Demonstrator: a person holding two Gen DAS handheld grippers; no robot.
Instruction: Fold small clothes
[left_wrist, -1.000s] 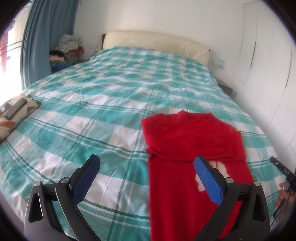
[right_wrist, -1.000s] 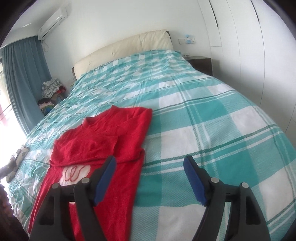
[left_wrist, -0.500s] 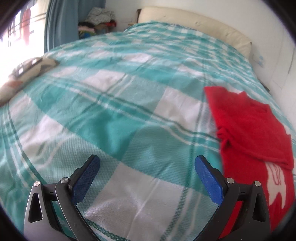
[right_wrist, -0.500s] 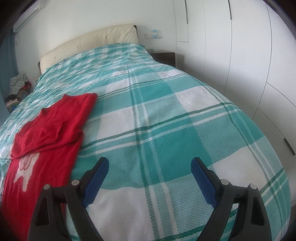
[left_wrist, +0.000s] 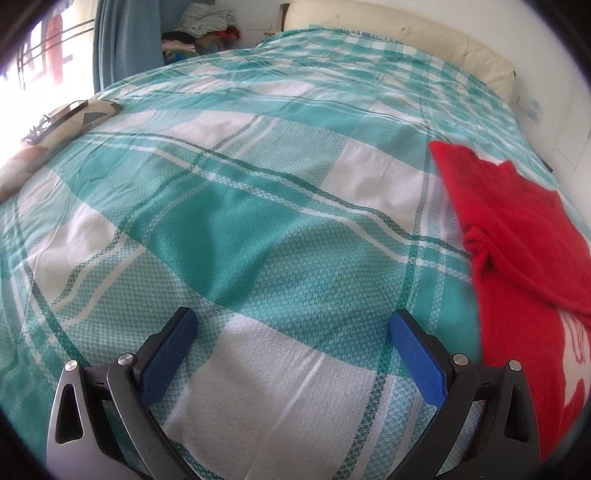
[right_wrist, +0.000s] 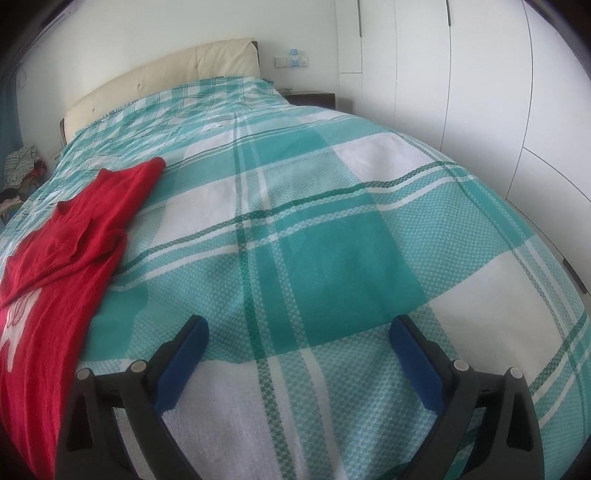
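Observation:
A small red sweater (left_wrist: 517, 236) with a white print lies on the teal and white checked bed (left_wrist: 258, 206), its sleeves folded across the chest. It fills the right edge of the left wrist view and the left edge of the right wrist view (right_wrist: 66, 251). My left gripper (left_wrist: 293, 332) is open and empty, low over the bedspread to the left of the sweater. My right gripper (right_wrist: 297, 332) is open and empty, low over the bedspread to the right of the sweater.
A patterned cushion with a dark flat object on it (left_wrist: 55, 129) lies at the bed's left edge. A clothes pile (left_wrist: 199, 33) and blue curtain (left_wrist: 122, 40) stand at the far left. White wardrobe doors (right_wrist: 498, 92) and a nightstand (right_wrist: 314, 98) stand right of the bed.
Both grippers have swung outward away from the sweater and dropped closer to the bedspread. The sweater has shifted from between the fingers to the edge of each view. Both stay open.

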